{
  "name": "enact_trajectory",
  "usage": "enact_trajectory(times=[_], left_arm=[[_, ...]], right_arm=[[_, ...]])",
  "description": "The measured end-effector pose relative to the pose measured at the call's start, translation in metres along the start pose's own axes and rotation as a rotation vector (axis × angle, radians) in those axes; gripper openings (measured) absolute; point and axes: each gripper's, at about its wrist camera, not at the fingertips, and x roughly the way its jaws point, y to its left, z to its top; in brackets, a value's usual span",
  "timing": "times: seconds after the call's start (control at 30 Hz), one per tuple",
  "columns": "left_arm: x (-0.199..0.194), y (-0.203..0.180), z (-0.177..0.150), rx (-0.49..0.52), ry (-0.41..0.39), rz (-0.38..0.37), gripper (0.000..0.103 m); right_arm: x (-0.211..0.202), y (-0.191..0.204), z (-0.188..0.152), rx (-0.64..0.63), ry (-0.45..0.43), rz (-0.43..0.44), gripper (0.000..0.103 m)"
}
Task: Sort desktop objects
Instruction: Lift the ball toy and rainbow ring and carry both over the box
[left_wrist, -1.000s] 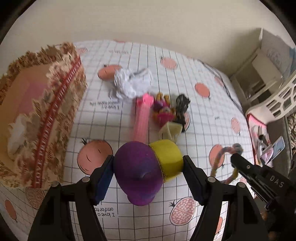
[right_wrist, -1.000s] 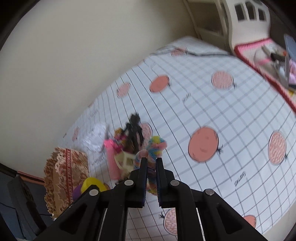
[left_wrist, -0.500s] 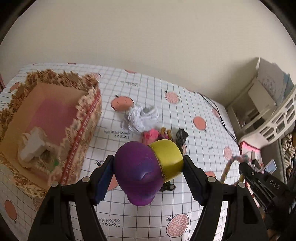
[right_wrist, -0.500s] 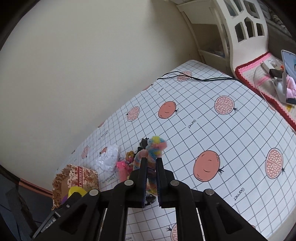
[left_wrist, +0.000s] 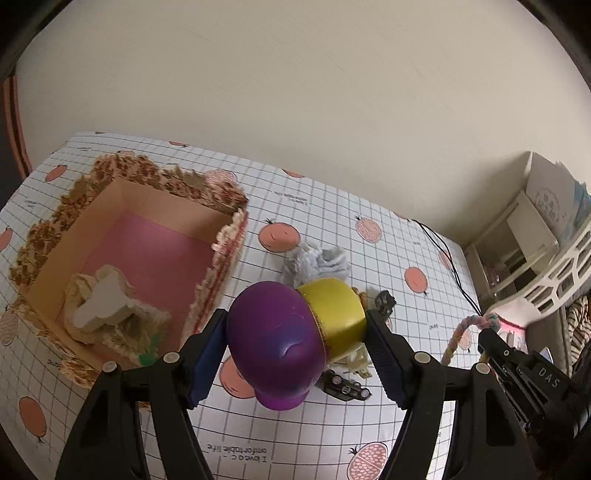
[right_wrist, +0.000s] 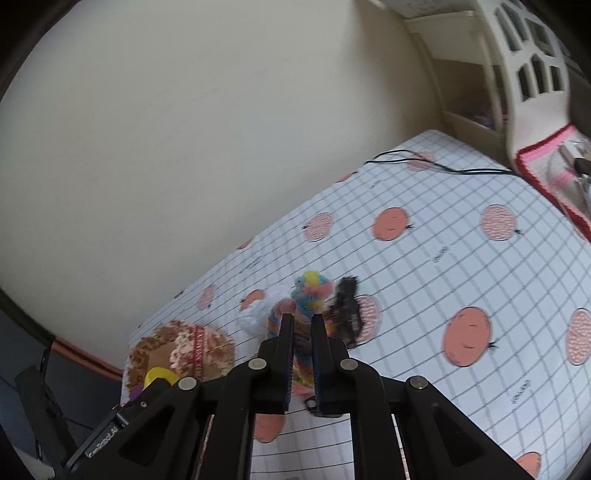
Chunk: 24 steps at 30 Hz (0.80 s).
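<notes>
My left gripper is shut on a purple and yellow toy, held in the air above the table beside the patterned box. That box has a pink floor and holds a beige crumpled piece. My right gripper is shut on a rainbow fuzzy loop, also lifted; the loop shows at the right of the left wrist view. On the tablecloth lie crumpled white paper, a black toy and small black glasses.
The checked tablecloth with orange fruit prints covers the table up to the cream wall. A black cable runs along the far right. A white lattice basket and shelves stand beyond the table's right edge.
Both grippers rose with their loads, so the table looks farther off. The left view swung toward the box, whose inside now shows. The loop came up off the cloth.
</notes>
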Motion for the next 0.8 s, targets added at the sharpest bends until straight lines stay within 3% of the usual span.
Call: enact_trajectory(times=[0.3, 0.8], left_arm=[[-0.009, 0.036, -0.001, -0.054, -0.046, 0.044, 0.074], [-0.037, 0.107, 0.010, -0.206, -0.119, 0.128, 0.074]], right_arm=[[0.013, 0.041, -0.016, -0.043, 0.027, 0.116, 0.010], [0.033, 0.097, -0.043, -0.105, 0.068, 0.217, 0.010]])
